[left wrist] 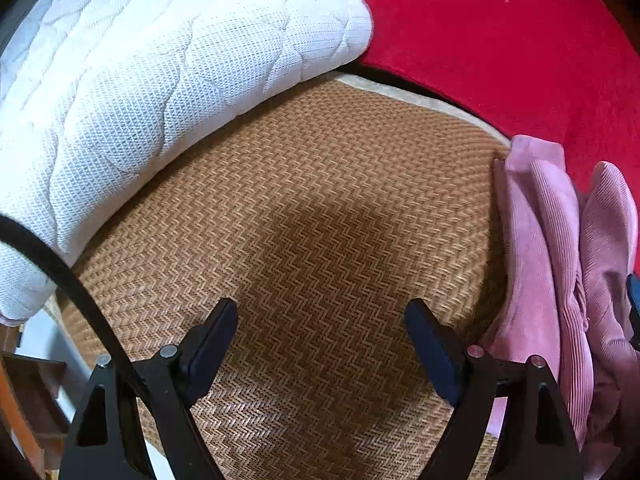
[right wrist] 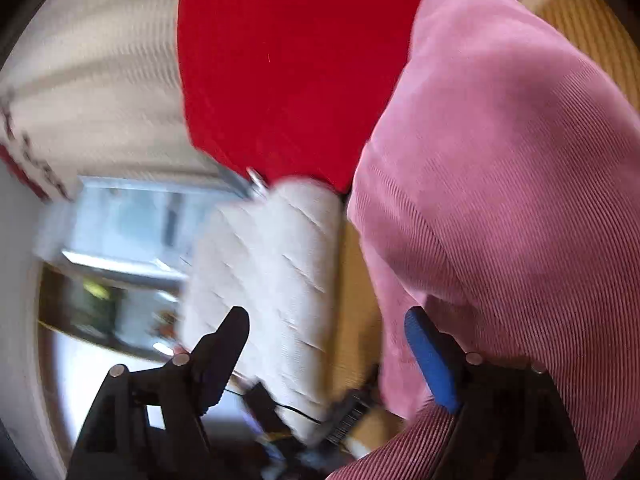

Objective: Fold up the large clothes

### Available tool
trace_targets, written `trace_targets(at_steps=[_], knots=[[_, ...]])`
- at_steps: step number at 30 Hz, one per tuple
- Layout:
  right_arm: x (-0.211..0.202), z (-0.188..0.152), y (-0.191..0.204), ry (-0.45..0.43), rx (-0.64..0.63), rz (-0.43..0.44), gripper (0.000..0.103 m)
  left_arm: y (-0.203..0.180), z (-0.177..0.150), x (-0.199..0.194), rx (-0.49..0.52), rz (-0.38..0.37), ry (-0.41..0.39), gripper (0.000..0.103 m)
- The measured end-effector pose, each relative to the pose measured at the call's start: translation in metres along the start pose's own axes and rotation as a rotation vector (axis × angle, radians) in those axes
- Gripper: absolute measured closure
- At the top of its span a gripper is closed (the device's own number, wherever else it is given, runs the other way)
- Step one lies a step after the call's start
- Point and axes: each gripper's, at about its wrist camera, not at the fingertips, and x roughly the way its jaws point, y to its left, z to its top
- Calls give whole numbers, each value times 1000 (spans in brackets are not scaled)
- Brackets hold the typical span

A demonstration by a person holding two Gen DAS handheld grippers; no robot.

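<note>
Woven mat (left wrist: 320,220), red bedding (left wrist: 500,48), perhaps window (right wrist: 132,216).

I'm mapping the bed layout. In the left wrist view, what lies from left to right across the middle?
White quilted pad → woven straw mat → pink corduroy garment, with the red blanket behind them.

Black jaws, blue pads (right wrist: 432,364), silver screws

Pink corduroy garment (left wrist: 560,264): ribbed, bunched in upright folds at the right edge of the left wrist view; fills the right half of the right wrist view (right wrist: 500,160).
</note>
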Motion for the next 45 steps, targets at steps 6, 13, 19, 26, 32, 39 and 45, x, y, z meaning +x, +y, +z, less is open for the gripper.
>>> trace_targets(at_steps=[6, 13, 19, 26, 32, 39, 45], knots=[[-62, -6, 12, -58, -140, 86, 20, 1, -3, -38, 11, -263, -63, 17], [-157, -11, -24, -210, -170, -66, 35, -32, -32, -61, 81, -617, 38, 17], [-157, -16, -63, -182, -197, -370, 65, -52, -57, -71, 10, -806, 92, 14], [-150, -28, -60, -149, -276, -336, 65, -88, -70, -82, 20, -804, 24, 5], [-118, -29, -58, -103, -269, -283, 65, -96, -67, -61, -41, -726, 34, 12], [-130, -22, -68, -97, -210, -215, 65, -90, -53, -63, -1, -745, -58, 73], [-120, -13, -26, -107, -263, -152, 65, -109, -12, -126, 264, -655, -268, 75]])
